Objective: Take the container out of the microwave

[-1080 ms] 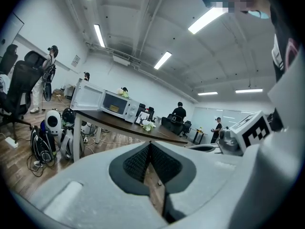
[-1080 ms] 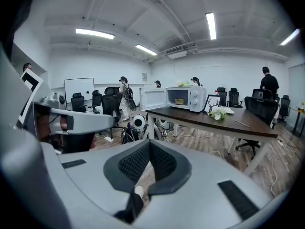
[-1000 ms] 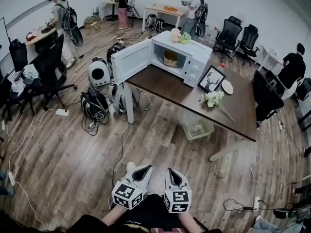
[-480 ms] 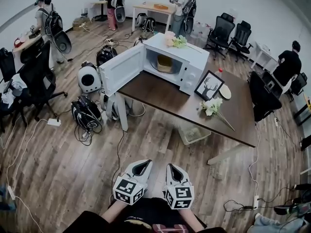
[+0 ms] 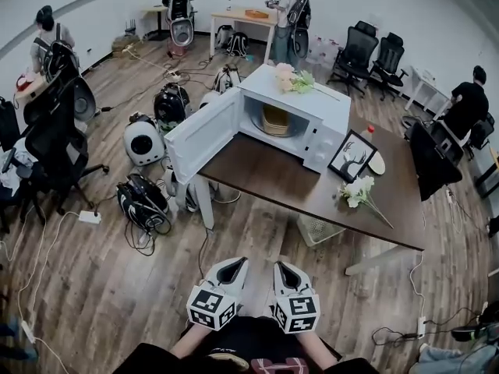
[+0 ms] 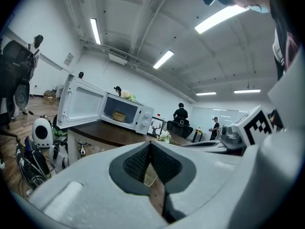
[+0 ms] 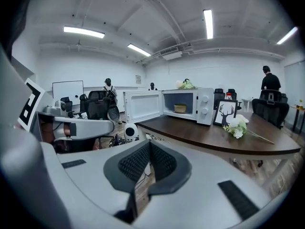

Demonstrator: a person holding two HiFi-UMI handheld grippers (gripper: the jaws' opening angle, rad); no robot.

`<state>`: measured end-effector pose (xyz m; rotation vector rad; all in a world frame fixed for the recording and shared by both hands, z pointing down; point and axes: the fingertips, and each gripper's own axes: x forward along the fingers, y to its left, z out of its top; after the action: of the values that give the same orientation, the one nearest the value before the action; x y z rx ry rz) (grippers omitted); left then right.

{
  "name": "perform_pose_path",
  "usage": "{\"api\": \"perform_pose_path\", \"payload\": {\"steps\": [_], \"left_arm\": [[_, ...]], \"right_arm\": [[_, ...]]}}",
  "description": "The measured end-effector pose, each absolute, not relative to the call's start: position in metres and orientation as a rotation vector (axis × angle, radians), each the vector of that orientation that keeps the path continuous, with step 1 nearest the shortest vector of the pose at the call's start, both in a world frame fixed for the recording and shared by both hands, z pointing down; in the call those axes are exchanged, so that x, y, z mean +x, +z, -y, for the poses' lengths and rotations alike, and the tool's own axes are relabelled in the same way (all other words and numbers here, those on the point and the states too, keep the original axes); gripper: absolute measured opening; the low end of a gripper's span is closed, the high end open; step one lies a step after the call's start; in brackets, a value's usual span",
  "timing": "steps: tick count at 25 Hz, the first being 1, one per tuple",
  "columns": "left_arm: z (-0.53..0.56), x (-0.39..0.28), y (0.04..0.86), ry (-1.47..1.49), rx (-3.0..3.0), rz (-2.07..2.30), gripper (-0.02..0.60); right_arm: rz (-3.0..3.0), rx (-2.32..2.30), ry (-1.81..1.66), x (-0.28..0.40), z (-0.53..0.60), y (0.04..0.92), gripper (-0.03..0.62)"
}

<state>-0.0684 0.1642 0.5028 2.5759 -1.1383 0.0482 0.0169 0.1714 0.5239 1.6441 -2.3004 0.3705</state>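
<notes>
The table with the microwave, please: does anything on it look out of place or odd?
A bunch of flowers lies on top of the microwave, and a second bunch lies flat on the table with no vase in sight. The microwave's door stands wide open, swung out past the table's edge, with the container inside.

Container (image 5: pixel 274 121) partly hidden inside microwave (image 5: pixel 331 109)

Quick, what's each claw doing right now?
Left claw: closed, holding nothing.
Right claw: closed, holding nothing.
</notes>
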Motion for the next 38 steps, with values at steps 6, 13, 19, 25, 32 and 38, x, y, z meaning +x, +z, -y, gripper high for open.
{"api": "perform_pose_path", "payload": {"steps": [6,13,19,25,32,38], "left_arm": [[-0.125,-0.082,0.503,0.056,2.584,1.113,0.009],[-0.105,-0.075,0.510,0.127,2.609,1.070,0.009],[-0.080,-0.076,0.519,0.160,2.566,1.114,0.009],[-0.043,-0.062,0.523,0.149,2.537,1.144,0.009],[0.003,-0.045,0.515,0.128,2.537,1.173,0.009],[0.040,-0.036,0.518,0.151,2.518,1.195,0.009]], "right_arm": [[2.318,1.623,0.408,-0.008,-0.147,0.532,0.008],[2.306,1.637,0.481,-0.005,-0.127,0.545,0.008],[2.317,1.606,0.518,0.000,-0.099,0.554,0.008],[2.306,1.595,0.517,0.023,-0.060,0.558,0.008],[2.330,1.574,0.491,0.036,-0.006,0.553,0.008],[2.373,1.558,0.437,0.038,0.039,0.541,0.008]]}}
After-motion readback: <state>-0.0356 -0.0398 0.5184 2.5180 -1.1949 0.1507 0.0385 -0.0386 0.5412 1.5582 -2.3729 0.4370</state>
